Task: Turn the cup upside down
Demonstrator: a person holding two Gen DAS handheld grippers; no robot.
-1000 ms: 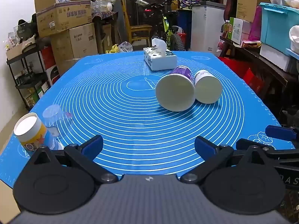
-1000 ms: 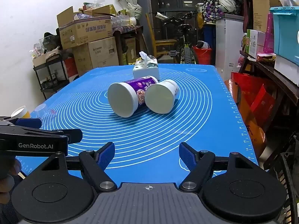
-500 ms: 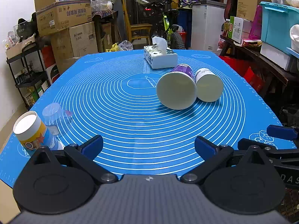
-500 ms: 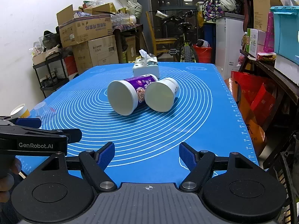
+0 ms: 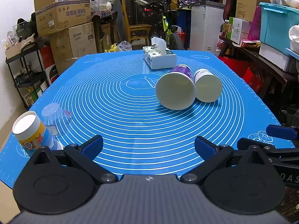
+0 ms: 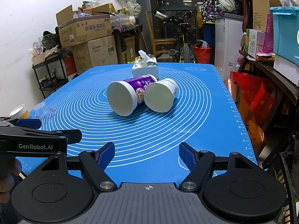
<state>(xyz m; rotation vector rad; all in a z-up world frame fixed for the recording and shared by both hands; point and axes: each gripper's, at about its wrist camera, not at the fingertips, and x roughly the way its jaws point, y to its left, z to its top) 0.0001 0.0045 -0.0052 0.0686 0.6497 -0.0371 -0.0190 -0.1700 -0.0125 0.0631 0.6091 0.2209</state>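
Ahead, purple cup (image 5: pixel 175 91) on its side mid-surface (image 5: pixel 115 112), touching white cup (image 5: pixel 207 86), tissue box (image 5: pixel 159 57) behind, left tongs (image 5: pixel 148 146) apart and empty, well short of it, right tongs (image 6: pixel 146 155) likewise apart, cups straight ahead.

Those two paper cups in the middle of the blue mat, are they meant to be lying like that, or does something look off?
They look tipped over. The purple cup and the white cup lie on their sides, side by side on the blue mat, just in front of the tissue box. Nothing seems spilled. Both grippers are open, well short of them.
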